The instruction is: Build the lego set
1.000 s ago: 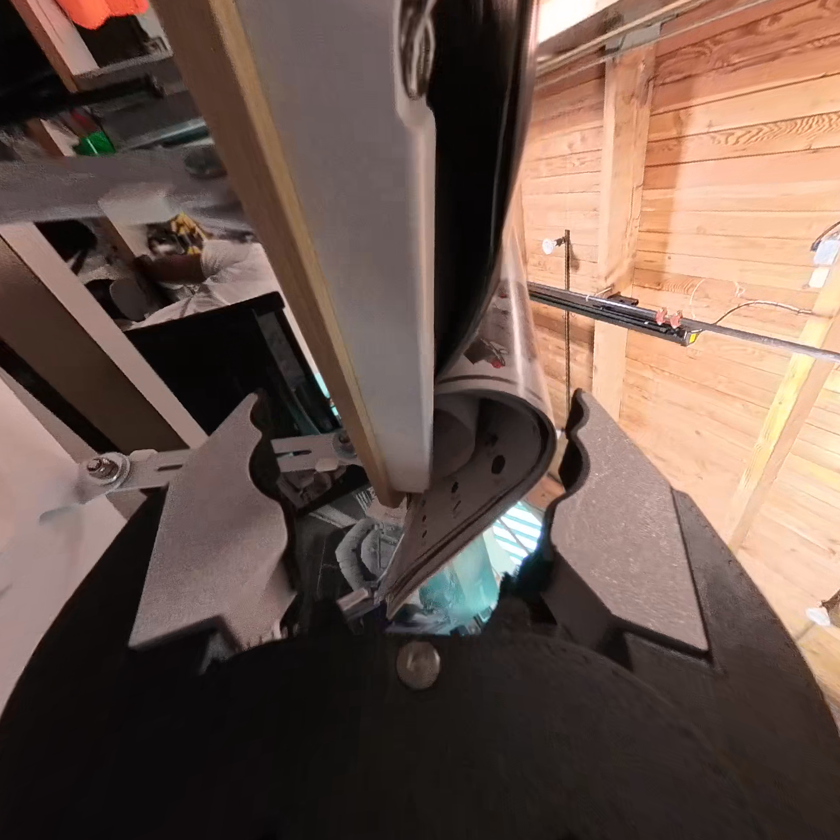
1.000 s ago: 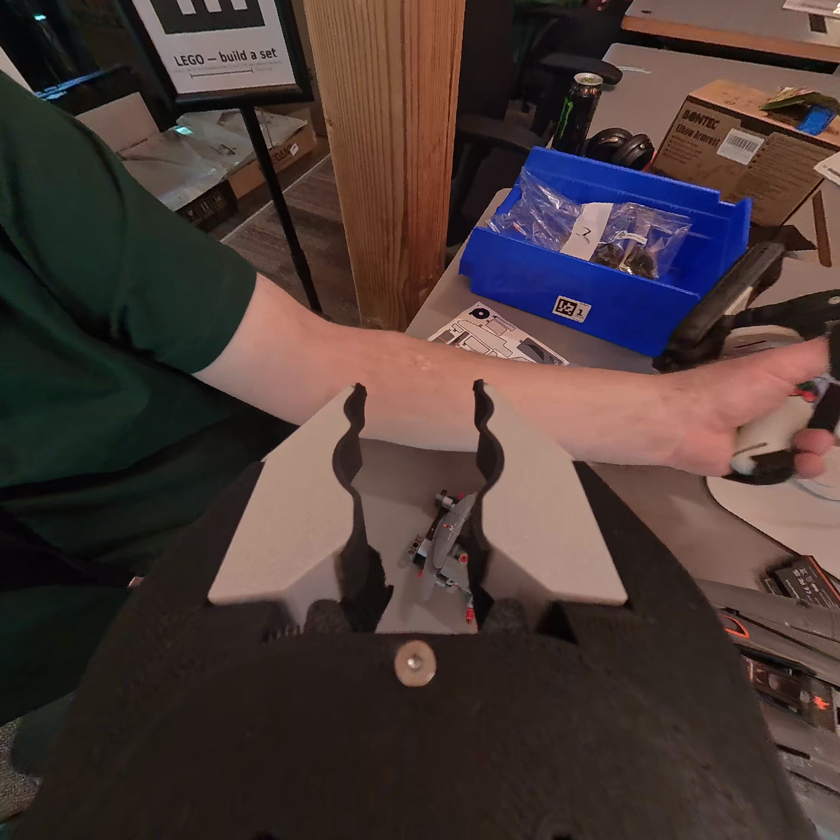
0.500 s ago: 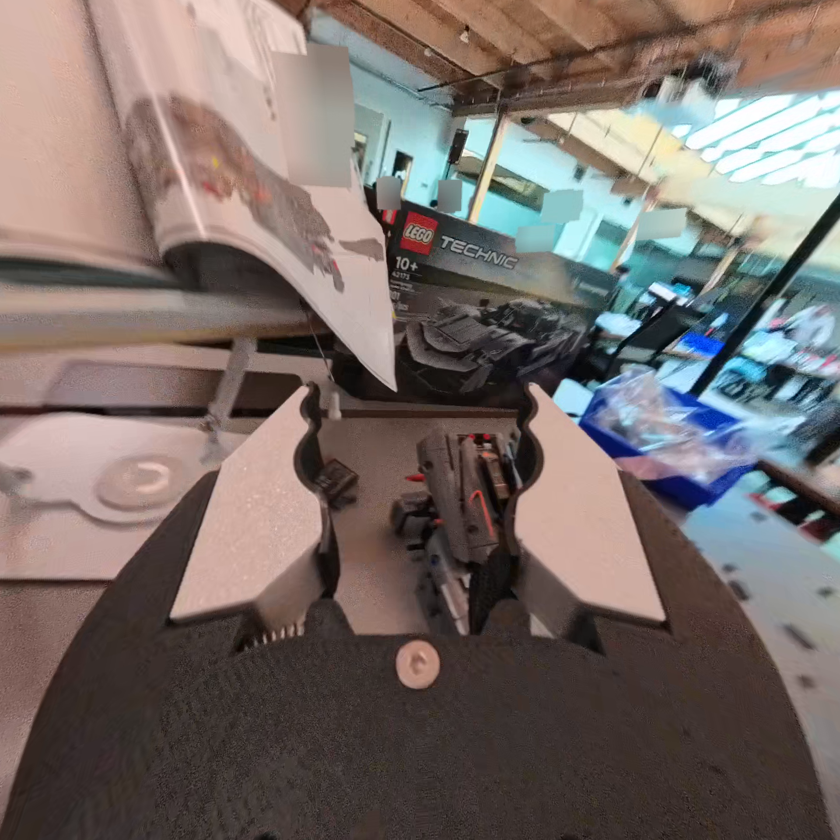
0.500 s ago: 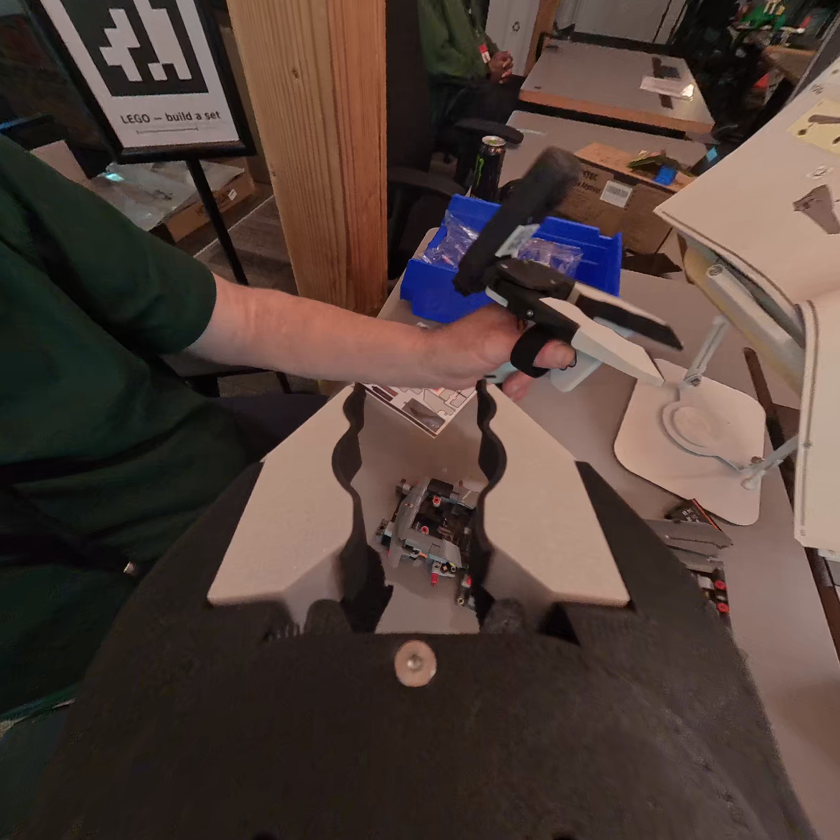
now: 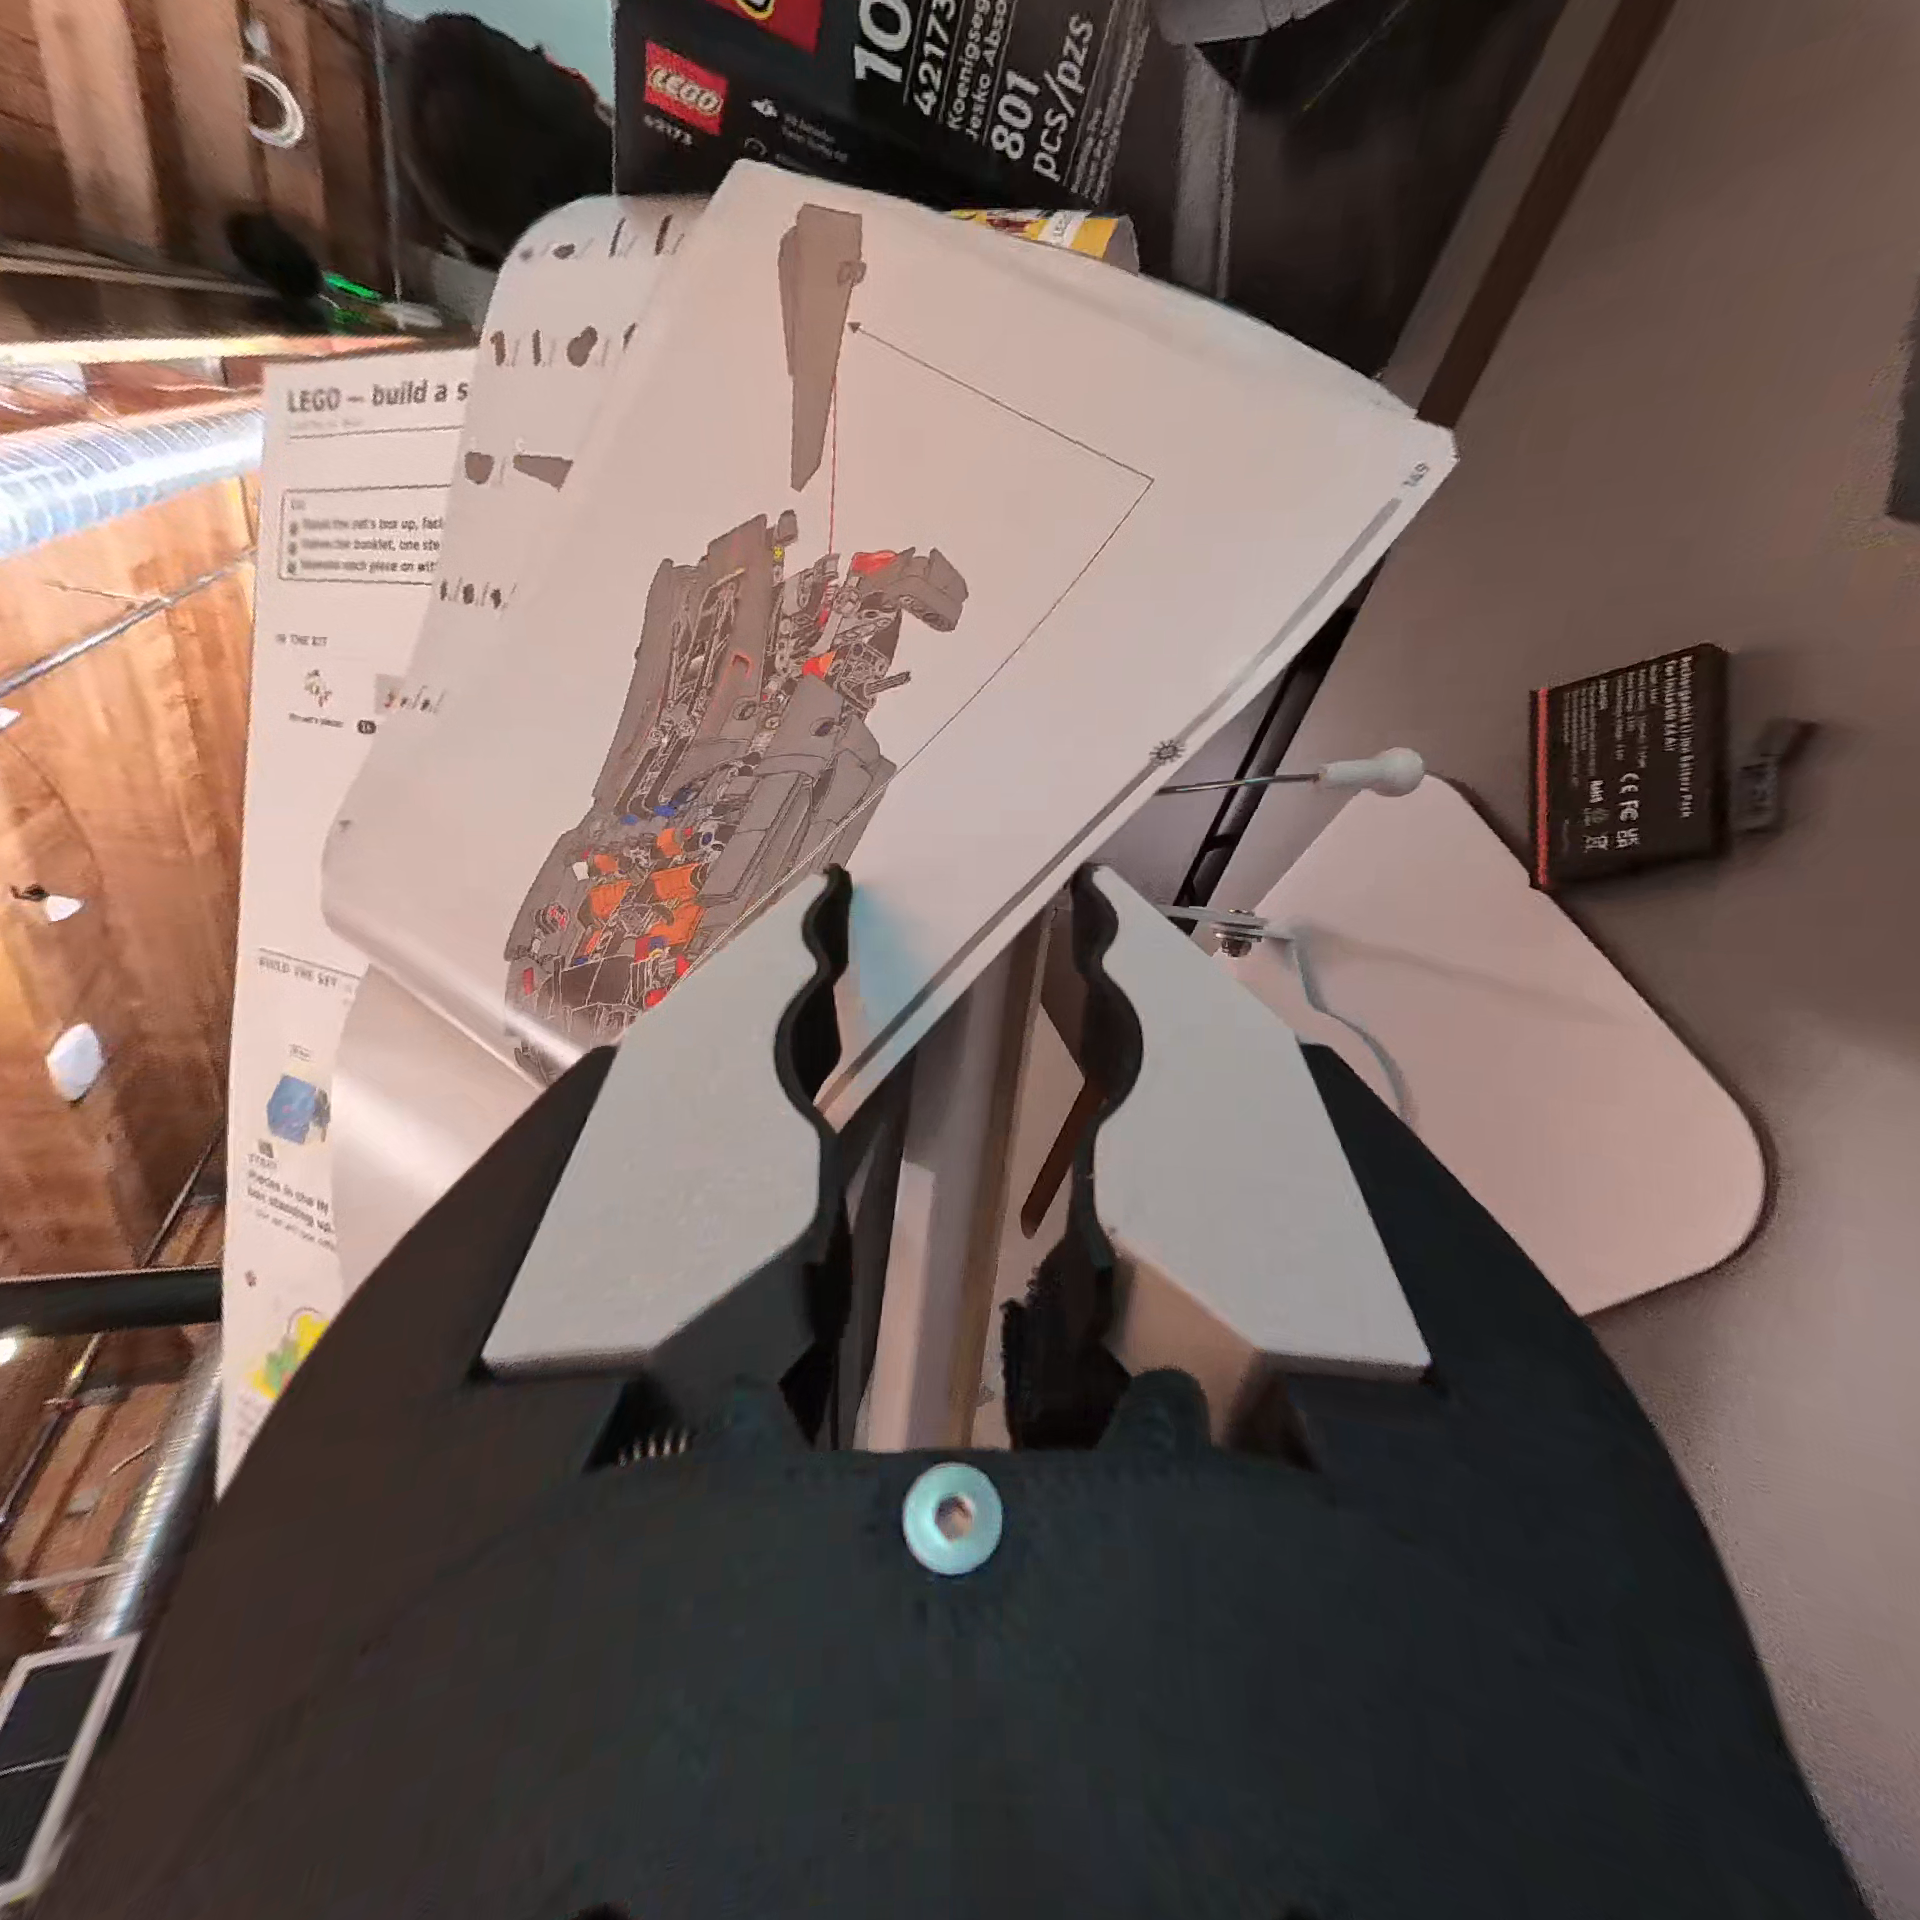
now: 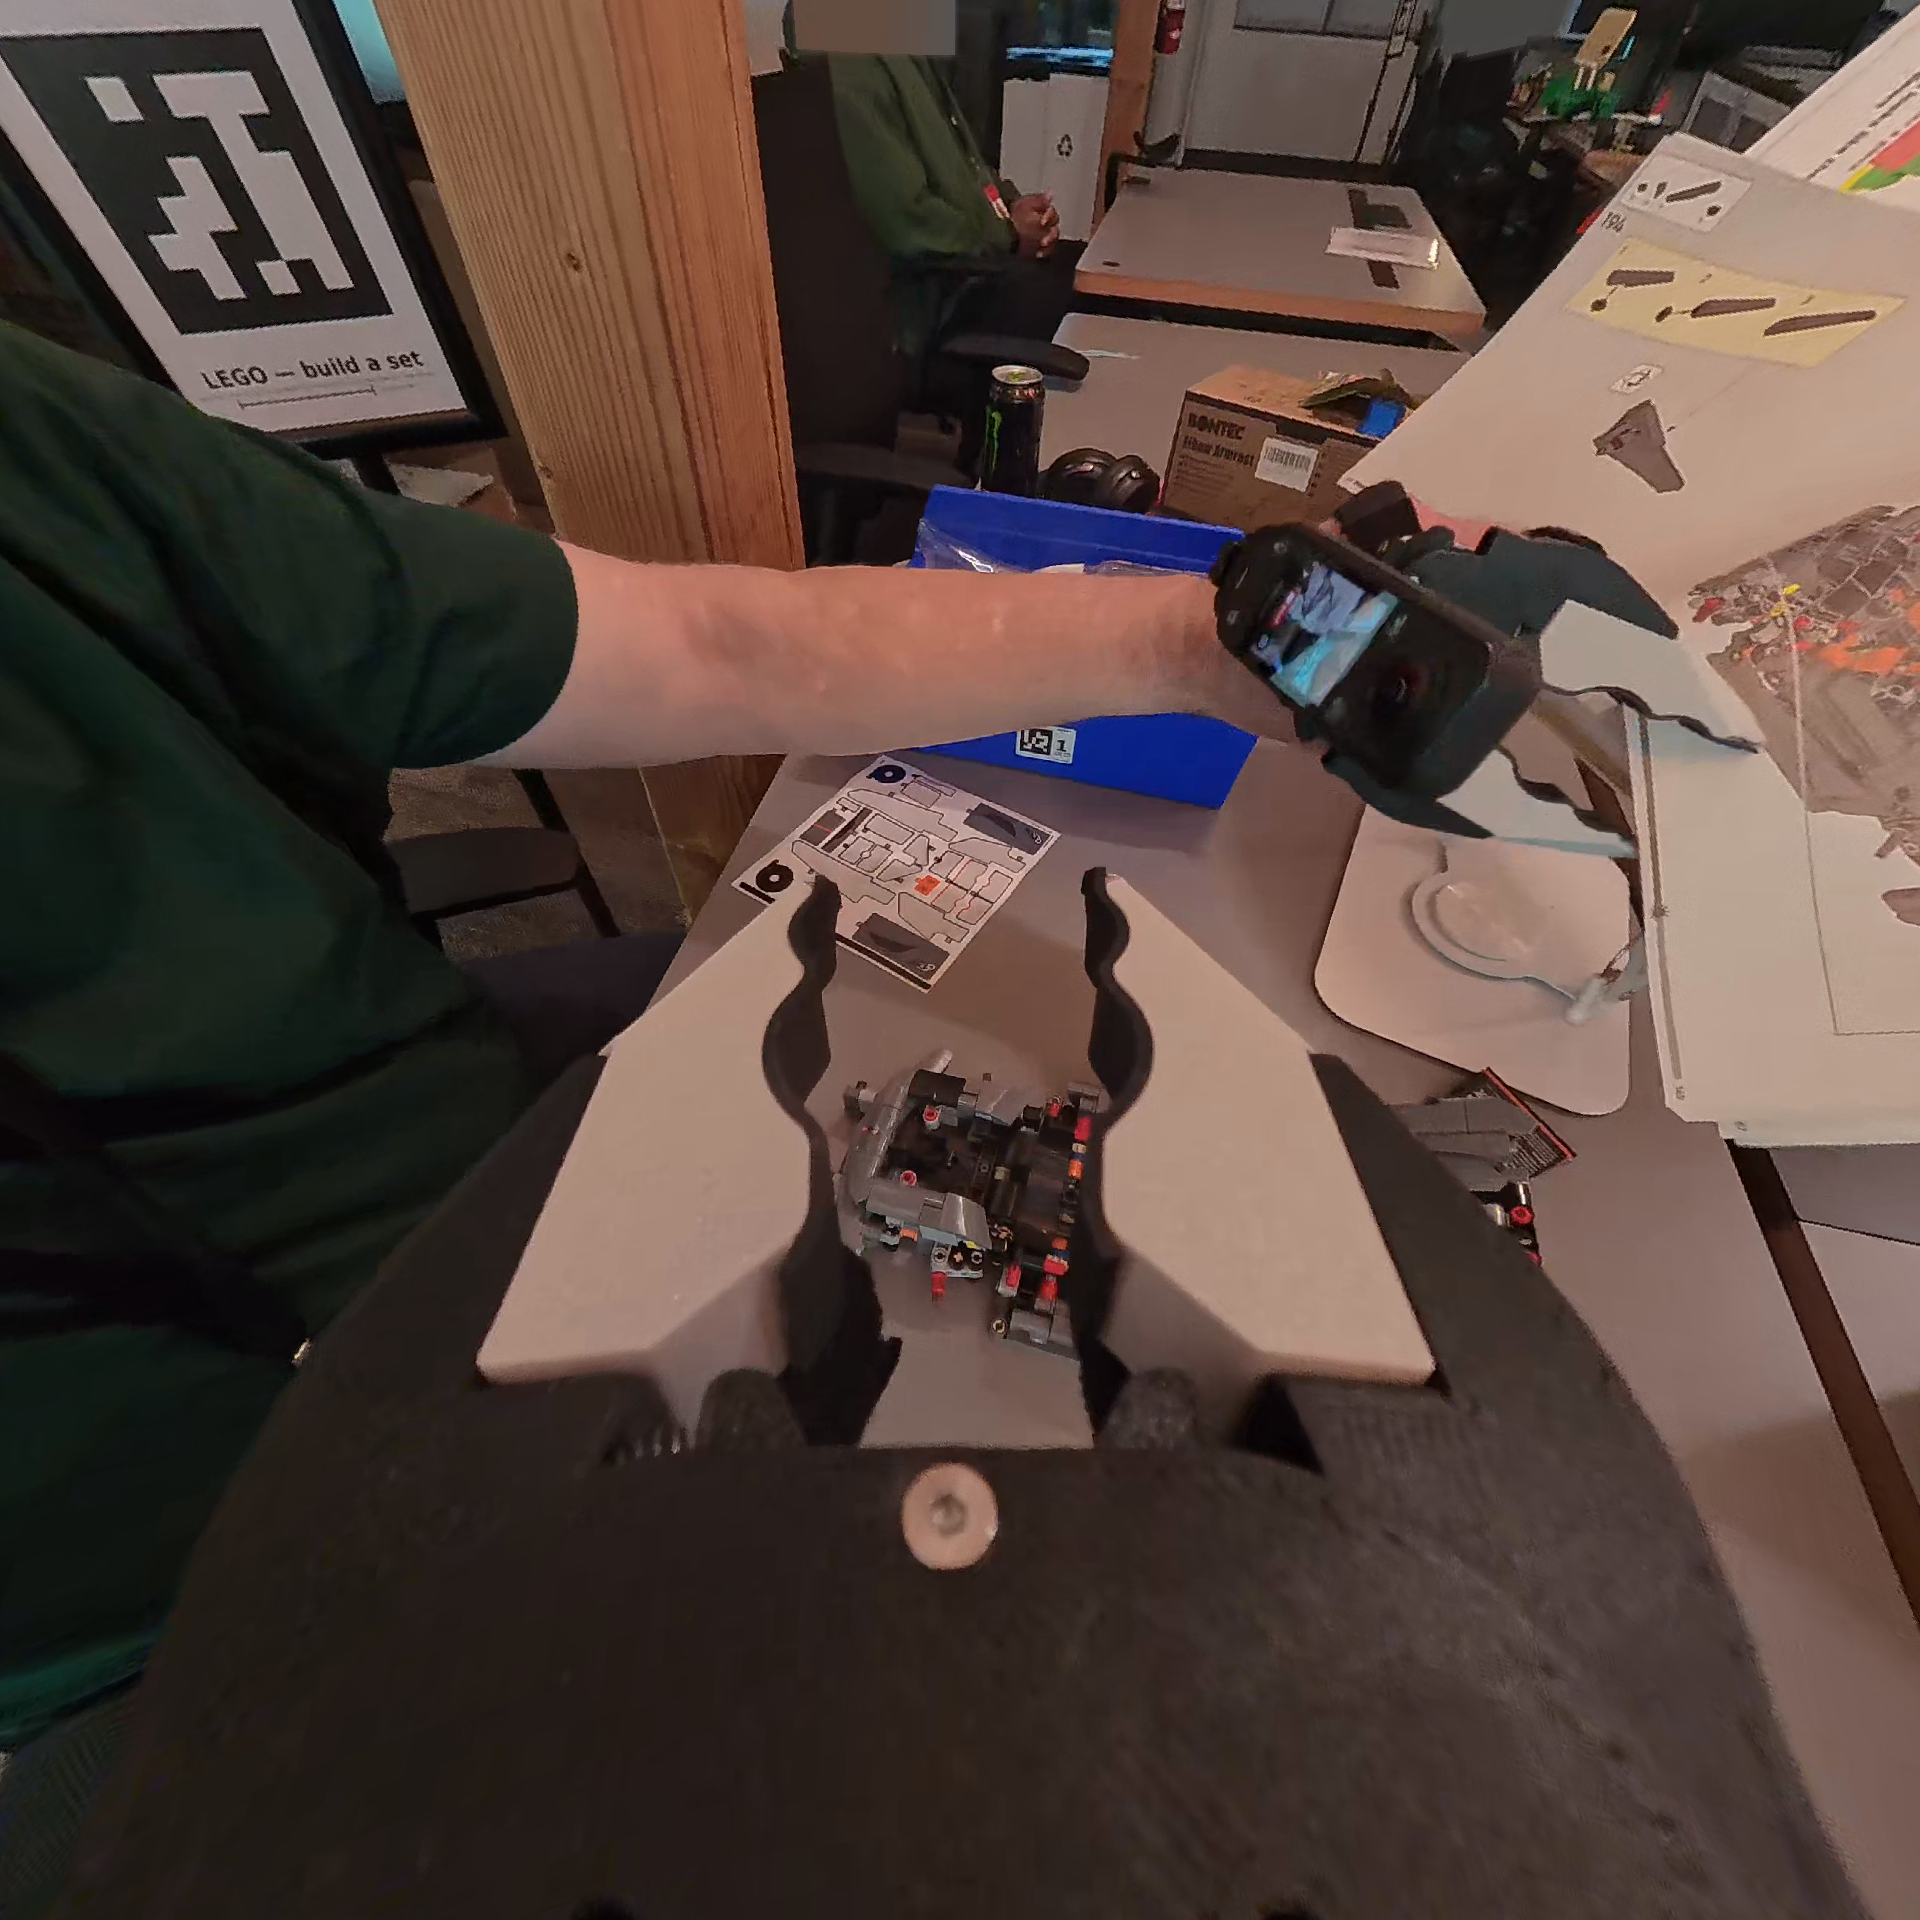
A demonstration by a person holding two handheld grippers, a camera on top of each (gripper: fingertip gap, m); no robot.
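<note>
Left gripper (image 5: pixel 961 914), spread, reaches to the instruction booklet (image 5: pixel 935 582), apparently to turn its page; right gripper (image 6: pixel 951 904), spread, waits over the lego assembly (image 6: pixel 966 1174).

Glossy paper instruction booklet (image 5: pixel 935 582) fills the frame's middle; grainy bare wood post (image 6: pixel 613 270) upper left; smooth blue plastic bin (image 6: pixel 1081 748) and matt grey tabletop (image 6: pixel 1226 935) centre.

A wooden post (image 6: pixel 603 312) stood at the desk's (image 6: pixel 1195 935) far edge, with a framed black-and-white marker sign (image 6: pixel 223 208) beside it. Behind the blue bin, a dark drink can (image 6: pixel 1013 426), black headphones (image 6: pixel 1101 480) and a cardboard box (image 6: pixel 1262 447) sat close together. A black battery pack (image 5: pixel 1631 764) lay apart on the desk.
</note>
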